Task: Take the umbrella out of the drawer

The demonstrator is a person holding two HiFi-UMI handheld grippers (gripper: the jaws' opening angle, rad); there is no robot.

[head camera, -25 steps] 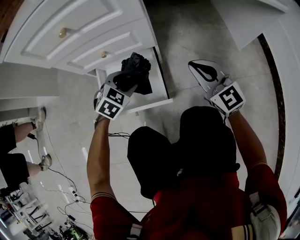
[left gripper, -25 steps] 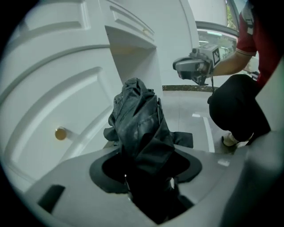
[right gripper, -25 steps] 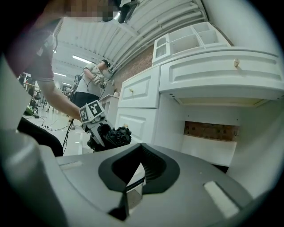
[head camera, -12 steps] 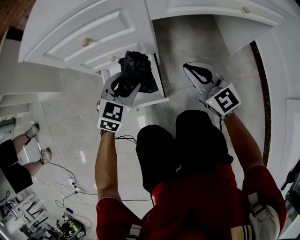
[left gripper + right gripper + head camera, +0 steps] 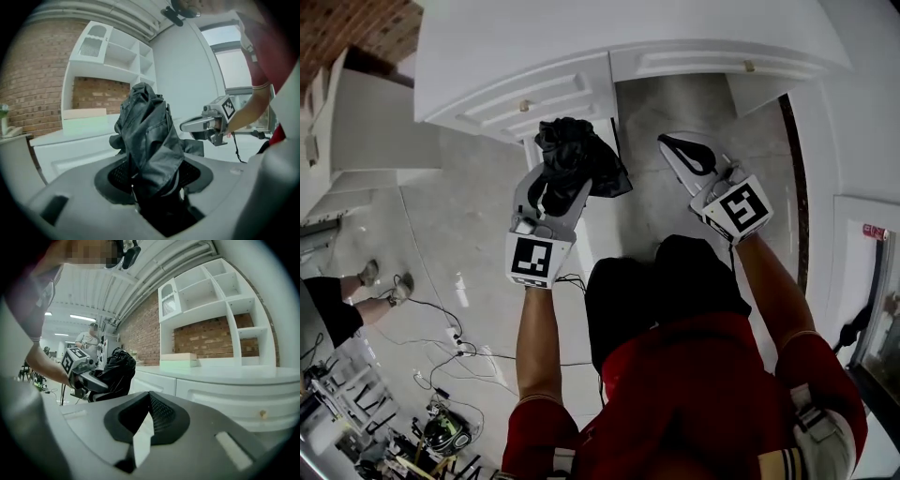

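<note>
The umbrella [image 5: 577,159] is a black folded bundle of cloth. My left gripper [image 5: 553,187] is shut on its lower part and holds it up, well above the open white drawer [image 5: 598,225]. In the left gripper view the umbrella [image 5: 147,136] stands upright between the pads and fills the middle. My right gripper [image 5: 680,150] is level with it on the right, shut with nothing in it. The right gripper view shows its own jaws [image 5: 150,397] together, and the umbrella [image 5: 115,371] off to the left in the left gripper [image 5: 91,378].
A white dresser [image 5: 562,89] with knobbed drawers stands in front of me. Behind it, a white shelf unit [image 5: 220,301] hangs on a brick wall. Cables [image 5: 441,337] and another person's legs [image 5: 337,300] are on the floor at the left.
Both grippers have risen. The left one has carried the umbrella up from the drawer. The dresser top has come into view.
</note>
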